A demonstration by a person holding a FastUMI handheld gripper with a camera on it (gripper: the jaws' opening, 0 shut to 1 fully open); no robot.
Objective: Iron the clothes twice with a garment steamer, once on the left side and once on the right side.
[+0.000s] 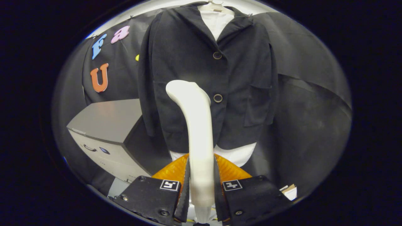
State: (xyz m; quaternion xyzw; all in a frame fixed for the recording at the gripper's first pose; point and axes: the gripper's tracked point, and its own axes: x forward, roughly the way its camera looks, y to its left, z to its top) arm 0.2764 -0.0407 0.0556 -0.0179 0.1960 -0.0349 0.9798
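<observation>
The claw (pixel 201 175) is gripping the white steamer (pixel 197 125), both fingers pressing on its handle from either side. The steamer is rising upright between the fingers, its curved head leaning toward the jacket's lower left half, just beside the lower button (pixel 218 98); whether it is touching the cloth cannot be told. The dark jacket (pixel 188 62) is hanging on a hanger (pixel 216 4) straight ahead, buttoned over a white shirt (pixel 216 23) that is showing at the collar and below the hem. A grey cabinet (pixel 106 125) is standing to the jacket's left, against the black cloth wall (pixel 307 94).
</observation>
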